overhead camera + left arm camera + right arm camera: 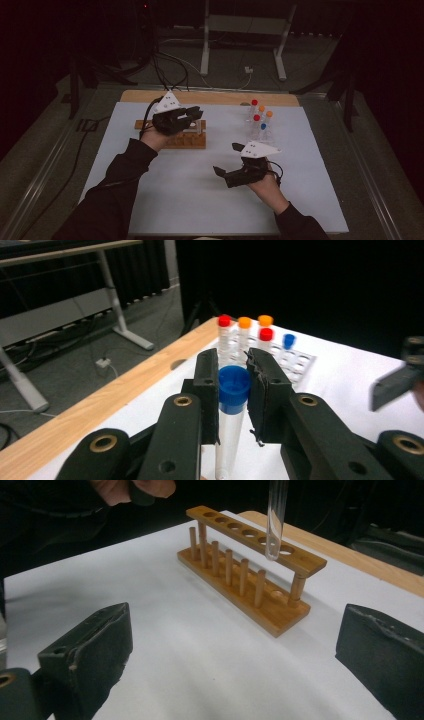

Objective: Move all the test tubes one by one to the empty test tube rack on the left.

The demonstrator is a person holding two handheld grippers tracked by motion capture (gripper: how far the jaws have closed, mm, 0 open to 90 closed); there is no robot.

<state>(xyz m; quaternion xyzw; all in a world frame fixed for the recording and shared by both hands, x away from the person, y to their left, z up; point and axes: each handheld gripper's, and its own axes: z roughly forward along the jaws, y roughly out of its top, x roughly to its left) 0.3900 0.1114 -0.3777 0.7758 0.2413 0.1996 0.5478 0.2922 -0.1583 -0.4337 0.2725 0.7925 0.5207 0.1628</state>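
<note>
Left tongs (234, 375) clamp seemingly empty blue-capped tube (231, 420) above wooden rack (250, 565); right tongs (235, 645) gape empty

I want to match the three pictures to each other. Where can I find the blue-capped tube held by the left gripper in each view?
High view: the blue-capped tube is hidden inside the left gripper, above the wooden rack.
Left gripper view: blue-capped tube at centre, clamped between the jaws.
Right gripper view: its clear lower end hangs at the top, just over the rack.
Shared landmark: the white table sheet.
</note>
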